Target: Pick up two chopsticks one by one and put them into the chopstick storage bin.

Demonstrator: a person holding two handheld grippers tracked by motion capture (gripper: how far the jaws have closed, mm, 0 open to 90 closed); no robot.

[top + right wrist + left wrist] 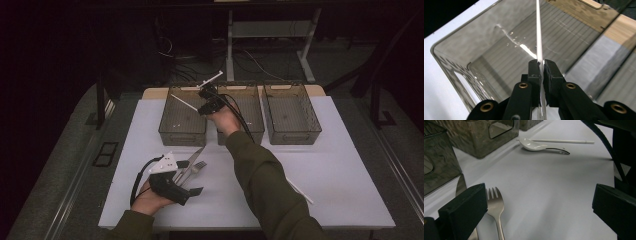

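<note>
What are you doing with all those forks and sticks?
A person is sorting tableware into bins. The right hand-held gripper is shut on a white chopstick and holds it over the left bin. The left hand-held gripper waits open over the table, beside a fork and a knife. A white spoon and another chopstick lie farther off.

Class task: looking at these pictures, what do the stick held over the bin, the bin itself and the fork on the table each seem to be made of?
Stick: likely plastic, plain matte white.
Bin: looks like smoky clear plastic; ribbed floor and glints show through its walls.
Fork: probably brushed metal, with a dull silver sheen.
</note>
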